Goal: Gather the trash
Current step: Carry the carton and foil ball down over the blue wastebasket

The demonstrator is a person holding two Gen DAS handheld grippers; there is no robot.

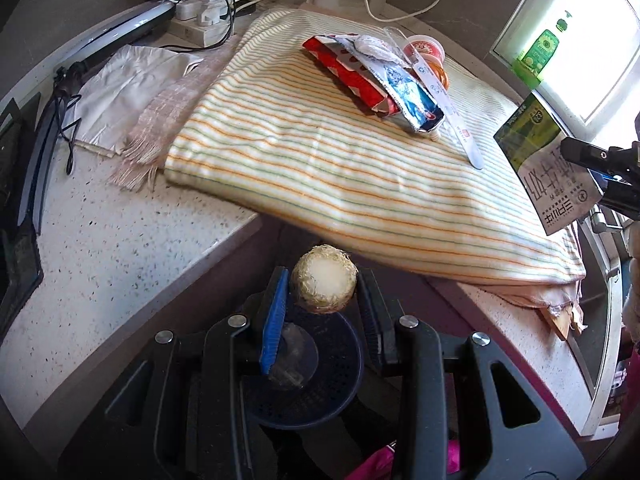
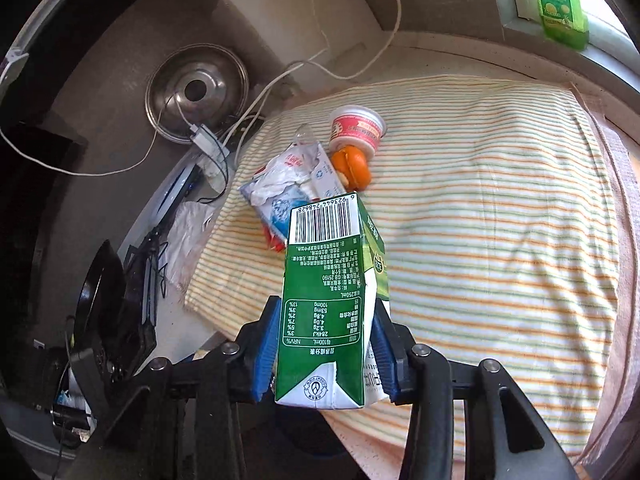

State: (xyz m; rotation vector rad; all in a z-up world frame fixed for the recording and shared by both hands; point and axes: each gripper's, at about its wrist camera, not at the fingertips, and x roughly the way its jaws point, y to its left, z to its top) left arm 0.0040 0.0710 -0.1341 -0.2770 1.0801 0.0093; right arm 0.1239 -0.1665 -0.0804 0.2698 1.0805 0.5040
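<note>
Here the right gripper clamps the green carton, lengthwise pointing away.

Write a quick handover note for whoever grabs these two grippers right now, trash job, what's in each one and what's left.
Left gripper: jaws shut on a round fibrous vegetable stub, held over the dark blue perforated bin below the counter edge.
Right gripper: jaws shut on a green milk carton, above the striped cloth.
Left on the cloth: crumpled wrappers, small paper cup, orange peel.
Done: two pieces picked up. Next: likely drop both in the bin, then collect the rest.
</note>
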